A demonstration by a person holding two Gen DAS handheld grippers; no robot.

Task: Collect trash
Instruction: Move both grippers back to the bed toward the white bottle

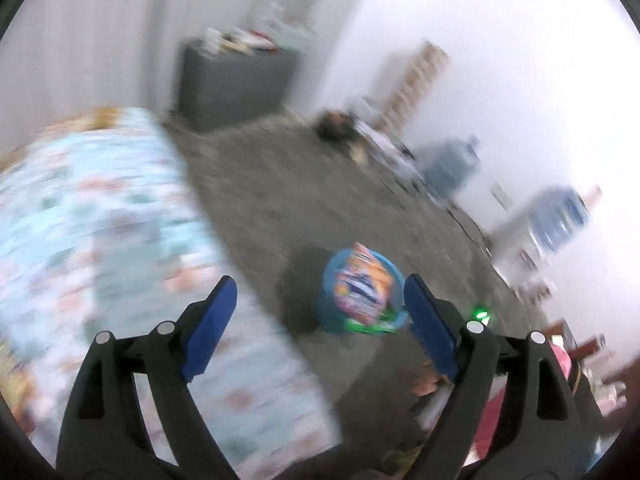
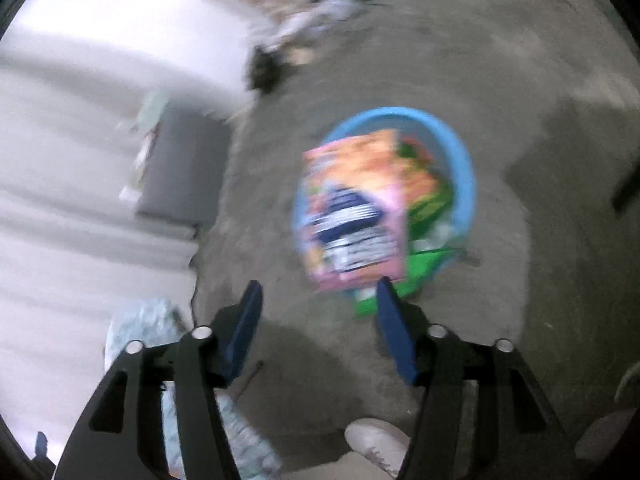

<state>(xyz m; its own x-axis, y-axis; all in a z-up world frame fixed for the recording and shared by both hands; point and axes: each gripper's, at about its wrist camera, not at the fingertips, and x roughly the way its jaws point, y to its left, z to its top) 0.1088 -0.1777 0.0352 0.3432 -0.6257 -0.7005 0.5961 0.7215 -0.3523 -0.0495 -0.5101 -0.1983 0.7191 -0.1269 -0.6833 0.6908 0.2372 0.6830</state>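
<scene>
A blue bucket [image 2: 460, 152] stands on the grey floor with a pink and orange carton [image 2: 352, 208] and green wrappers [image 2: 428, 204] sticking out of it. My right gripper [image 2: 318, 320] is open and empty, hovering above the floor just short of the bucket. The bucket [image 1: 332, 316] shows smaller in the left wrist view with the carton [image 1: 362, 284] in it. My left gripper [image 1: 320, 320] is open and empty, higher and further back, beside the bed. Both views are blurred.
A bed with a light blue patterned cover [image 1: 100, 240] fills the left. A grey cabinet [image 1: 232, 80] stands by the far wall. Water jugs [image 1: 452, 164] and clutter line the right wall. A shoe [image 2: 376, 440] shows below the right gripper.
</scene>
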